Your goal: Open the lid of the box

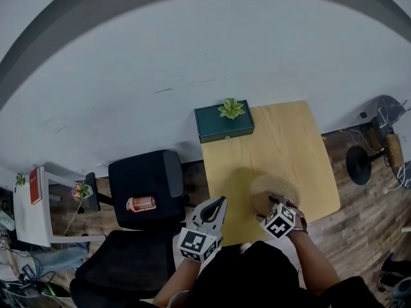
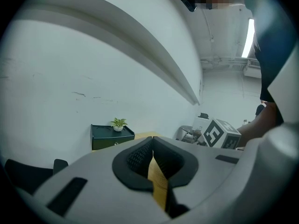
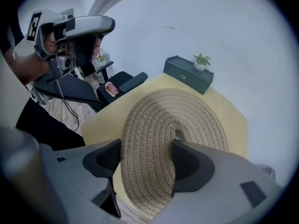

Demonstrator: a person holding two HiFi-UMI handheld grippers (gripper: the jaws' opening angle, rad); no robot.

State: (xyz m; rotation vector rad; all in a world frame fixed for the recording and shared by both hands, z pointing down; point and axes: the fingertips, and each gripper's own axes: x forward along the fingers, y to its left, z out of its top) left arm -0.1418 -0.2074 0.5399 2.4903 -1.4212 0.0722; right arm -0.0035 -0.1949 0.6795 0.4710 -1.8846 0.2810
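1 step under way: grasp made, lift not yet done. Holding woven lid (image 3: 159, 125) by its near rim w/ right gripper (image 1: 275, 203), pads pressing from both sides, pointing steeply down. Sitting at near-right part of yellow surface (image 1: 289, 140), round, coiled rope. Looks bent up at near edge between the pads, otherwise apparently flat on the box. Can't make out box body under it, so can't tell if any gap has opened.

Holding left gripper (image 2: 152, 150) clenched on nothing, pads together, roughly level in the air off the surface's near-left edge, well apart from lid.

At far end: green case (image 1: 223, 124) w/ small plant (image 1: 232, 108) on top, not involved.

Judged approx. 1/3 done: reach and grip made. Left to do: raise lid clear, set aside.

Likely snag: soft rope flexing instead of lifting. Maybe needs a deeper bite, or steadying the box w/ left gripper.
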